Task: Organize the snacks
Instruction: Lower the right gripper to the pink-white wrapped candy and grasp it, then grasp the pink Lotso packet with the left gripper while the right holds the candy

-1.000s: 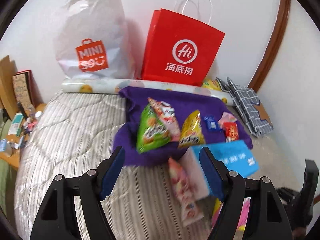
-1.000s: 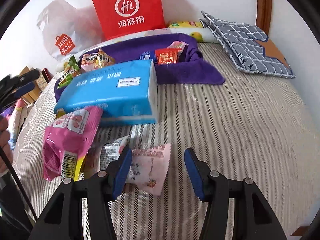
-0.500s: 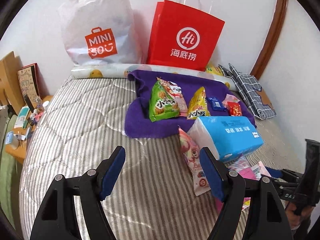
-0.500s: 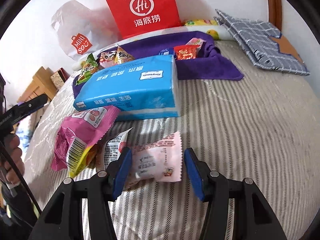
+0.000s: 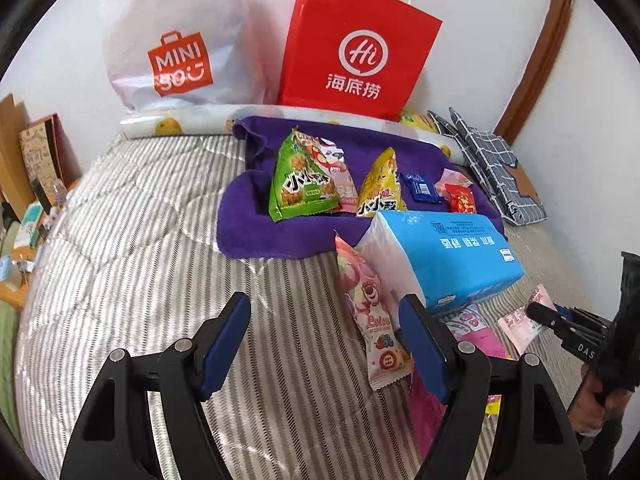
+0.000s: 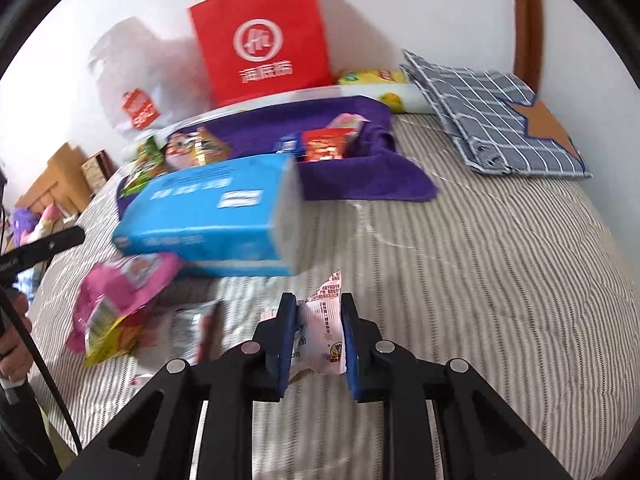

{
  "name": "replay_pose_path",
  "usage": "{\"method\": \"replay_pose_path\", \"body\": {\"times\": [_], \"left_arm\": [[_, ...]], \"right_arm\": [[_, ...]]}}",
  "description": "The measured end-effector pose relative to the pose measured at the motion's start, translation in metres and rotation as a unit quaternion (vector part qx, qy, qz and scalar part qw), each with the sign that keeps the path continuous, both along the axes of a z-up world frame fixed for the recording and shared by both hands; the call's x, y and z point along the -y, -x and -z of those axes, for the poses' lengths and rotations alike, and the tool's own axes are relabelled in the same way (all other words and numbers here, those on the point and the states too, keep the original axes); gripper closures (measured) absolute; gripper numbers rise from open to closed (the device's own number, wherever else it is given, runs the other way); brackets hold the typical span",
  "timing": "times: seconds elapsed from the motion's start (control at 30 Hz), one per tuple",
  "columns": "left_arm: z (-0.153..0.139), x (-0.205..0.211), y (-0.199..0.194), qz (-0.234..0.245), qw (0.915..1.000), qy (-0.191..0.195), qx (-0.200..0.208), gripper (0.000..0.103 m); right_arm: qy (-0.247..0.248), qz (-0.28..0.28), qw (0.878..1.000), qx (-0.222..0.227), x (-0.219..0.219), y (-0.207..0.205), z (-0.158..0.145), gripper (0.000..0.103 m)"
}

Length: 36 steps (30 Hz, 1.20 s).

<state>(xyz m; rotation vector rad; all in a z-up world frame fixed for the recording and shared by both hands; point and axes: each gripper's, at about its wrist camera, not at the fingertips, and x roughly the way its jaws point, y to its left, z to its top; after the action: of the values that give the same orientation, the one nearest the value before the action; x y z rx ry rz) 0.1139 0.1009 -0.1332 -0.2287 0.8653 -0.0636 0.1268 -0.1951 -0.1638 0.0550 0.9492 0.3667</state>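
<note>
Striped bedspread (image 6: 480, 280), right gripper (image 6: 318, 332) clamped on pink snack packet (image 6: 322, 332), left gripper (image 5: 324, 344) wide apart, empty.

bed (image 5: 120, 240): striped quilt | on it: purple towel (image 5: 248, 224), tissue pack (image 5: 452, 256), snack packets (image 5: 372, 312)

Bright, even daylight fills both views — soft shadows fall behind the red paper bag (image 5: 356, 48) on the wall. The right wrist view smears with motion blur; fisheye edges bend into black corners.
</note>
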Motion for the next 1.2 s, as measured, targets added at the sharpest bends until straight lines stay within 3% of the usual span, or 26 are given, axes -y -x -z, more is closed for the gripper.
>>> {"method": "replay_pose_path", "body": {"times": [0.2, 0.3, 0.47, 0.53, 0.6, 0.77, 0.97, 1.13, 1.2], "left_arm": [[0.005, 0.003, -0.004, 0.006, 0.9999, 0.003, -0.010, 0.027], [0.006, 0.004, -0.005, 0.008, 0.9999, 0.003, -0.010, 0.027], [0.007, 0.005, -0.006, 0.011, 0.9998, 0.000, -0.015, 0.027], [0.008, 0.005, -0.006, 0.012, 0.9998, 0.001, -0.016, 0.027], [0.009, 0.006, -0.007, 0.013, 0.9998, -0.001, -0.018, 0.027], [0.014, 0.008, -0.011, 0.014, 0.9996, -0.002, -0.023, 0.027], [0.024, 0.018, -0.027, 0.027, 0.9985, -0.013, -0.046, 0.033], [0.039, 0.022, -0.043, 0.047, 0.9961, 0.004, -0.074, 0.056], [0.042, 0.020, -0.045, 0.049, 0.9959, 0.022, -0.073, 0.060]], "right_arm": [[-0.008, -0.010, 1.000, 0.001, 0.007, 0.006, 0.003, 0.055], [-0.001, -0.027, 1.000, -0.003, -0.001, 0.010, 0.009, 0.055], [0.009, -0.044, 0.999, 0.005, -0.016, 0.013, 0.018, 0.046], [0.032, -0.052, 0.998, 0.012, -0.023, 0.015, 0.018, 0.049], [0.044, -0.058, 0.997, 0.021, -0.028, 0.018, 0.019, 0.066], [0.047, -0.053, 0.997, 0.029, -0.026, 0.019, 0.018, 0.076], [0.051, -0.025, 0.998, 0.040, -0.011, 0.015, 0.014, 0.076], [0.030, -0.012, 0.999, 0.029, -0.001, 0.009, 0.016, 0.076], [0.029, -0.015, 0.999, 0.029, -0.002, 0.009, 0.016, 0.076]]}}
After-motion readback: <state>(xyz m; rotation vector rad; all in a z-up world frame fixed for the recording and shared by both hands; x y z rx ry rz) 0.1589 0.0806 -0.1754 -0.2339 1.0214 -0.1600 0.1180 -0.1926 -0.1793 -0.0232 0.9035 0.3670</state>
